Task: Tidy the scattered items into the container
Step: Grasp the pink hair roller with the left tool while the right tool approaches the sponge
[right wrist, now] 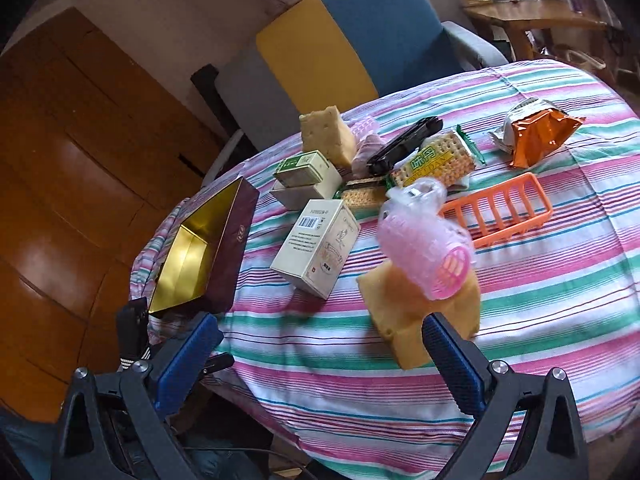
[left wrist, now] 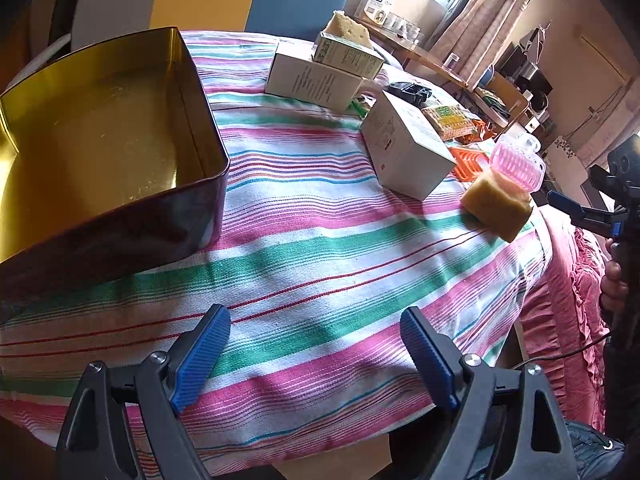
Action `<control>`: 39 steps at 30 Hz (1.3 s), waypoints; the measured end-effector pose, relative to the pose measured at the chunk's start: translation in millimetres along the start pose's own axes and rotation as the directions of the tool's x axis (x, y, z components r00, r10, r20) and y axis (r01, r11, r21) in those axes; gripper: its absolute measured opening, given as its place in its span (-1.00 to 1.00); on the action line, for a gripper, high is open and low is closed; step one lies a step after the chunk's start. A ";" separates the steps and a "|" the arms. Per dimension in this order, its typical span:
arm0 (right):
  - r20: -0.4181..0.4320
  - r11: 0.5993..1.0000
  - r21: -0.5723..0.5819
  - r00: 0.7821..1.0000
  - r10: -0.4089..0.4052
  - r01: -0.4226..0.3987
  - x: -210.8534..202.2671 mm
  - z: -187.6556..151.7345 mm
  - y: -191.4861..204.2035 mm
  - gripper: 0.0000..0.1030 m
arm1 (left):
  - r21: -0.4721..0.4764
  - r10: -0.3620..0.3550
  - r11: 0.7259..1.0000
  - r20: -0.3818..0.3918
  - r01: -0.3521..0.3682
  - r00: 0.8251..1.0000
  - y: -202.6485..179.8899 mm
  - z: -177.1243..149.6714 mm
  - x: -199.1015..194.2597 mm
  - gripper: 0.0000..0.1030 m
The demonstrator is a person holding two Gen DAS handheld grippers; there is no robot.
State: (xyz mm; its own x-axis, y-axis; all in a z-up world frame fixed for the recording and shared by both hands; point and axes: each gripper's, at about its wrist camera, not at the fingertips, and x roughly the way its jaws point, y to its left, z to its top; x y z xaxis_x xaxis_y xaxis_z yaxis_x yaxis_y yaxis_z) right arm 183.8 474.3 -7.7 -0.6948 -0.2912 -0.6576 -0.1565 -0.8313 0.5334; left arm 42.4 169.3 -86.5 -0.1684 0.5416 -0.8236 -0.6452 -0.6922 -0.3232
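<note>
The container is a dark tin with a gold inside, empty, on the left of the striped tablecloth; it also shows as the container. My left gripper hangs open over bare cloth just in front of it, holding nothing. A yellow sponge lies near the table edge, just ahead of my open right gripper and partly behind its right finger. A blurred pink hair roller rests on the sponge. The same sponge and roller appear at the right in the left wrist view.
A white box, stacked small boxes, a second sponge, a cracker pack, a black object, an orange rack and an orange snack bag crowd the table. A blue and yellow chair stands behind.
</note>
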 end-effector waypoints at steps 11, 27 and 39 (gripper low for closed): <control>0.056 0.945 0.043 0.944 -0.325 0.323 3.4 2.1 -15.8 0.84 | 0.016 0.003 1.000 0.008 -0.004 1.000 -1.4 -0.7 0.3 0.72; -0.026 0.965 0.062 0.967 -0.253 0.254 42.8 -22.8 -44.5 0.82 | 0.176 -0.154 0.973 0.011 0.150 0.988 -87.5 69.2 -27.9 0.47; -0.016 0.965 0.080 0.968 -0.250 0.251 36.0 -31.0 -59.5 1.00 | 0.411 -0.249 0.867 -0.134 0.283 0.959 -196.7 133.2 25.4 0.60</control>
State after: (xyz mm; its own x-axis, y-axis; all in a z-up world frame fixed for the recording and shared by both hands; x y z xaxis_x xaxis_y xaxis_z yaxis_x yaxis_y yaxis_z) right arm 189.8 498.6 -79.6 -0.6221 -0.0815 -0.7787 -0.3810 -0.8374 0.3920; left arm 65.7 382.8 18.2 0.0994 0.6279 -0.7719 -0.9130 -0.2510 -0.3218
